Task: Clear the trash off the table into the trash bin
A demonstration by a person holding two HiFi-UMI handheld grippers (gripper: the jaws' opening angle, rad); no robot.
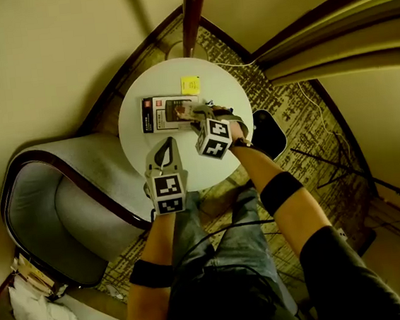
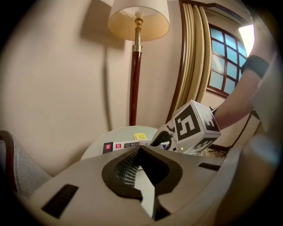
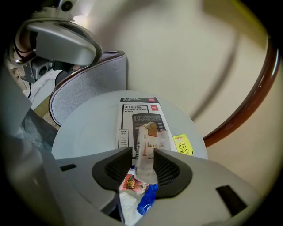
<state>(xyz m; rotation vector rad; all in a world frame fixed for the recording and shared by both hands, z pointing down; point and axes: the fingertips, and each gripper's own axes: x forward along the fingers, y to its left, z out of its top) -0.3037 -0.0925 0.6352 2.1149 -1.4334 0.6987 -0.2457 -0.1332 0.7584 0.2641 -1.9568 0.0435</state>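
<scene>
A round white table (image 1: 136, 145) holds a calculator box (image 1: 161, 114) and a yellow sticky note (image 1: 191, 85). My right gripper (image 1: 196, 113) hangs over the box's right end, pointing steeply down. In the right gripper view, its jaws (image 3: 142, 152) are shut on a clear wrapper (image 3: 149, 140) with a brown scrap at its top. A red and blue wrapper (image 3: 138, 190) is bunched deeper between the jaws. Below them lie the box (image 3: 137, 115) and the note (image 3: 183, 144). My left gripper (image 1: 164, 146) is shut and empty over the table's near side, left of the right gripper (image 2: 194, 126).
A grey armchair (image 1: 56, 206) stands close against the table's left. A floor lamp's pole (image 1: 194, 14) rises behind the table. A black bin-like container (image 1: 270, 133) sits on the patterned carpet at the table's right. Curtains (image 2: 192, 57) and a window lie beyond.
</scene>
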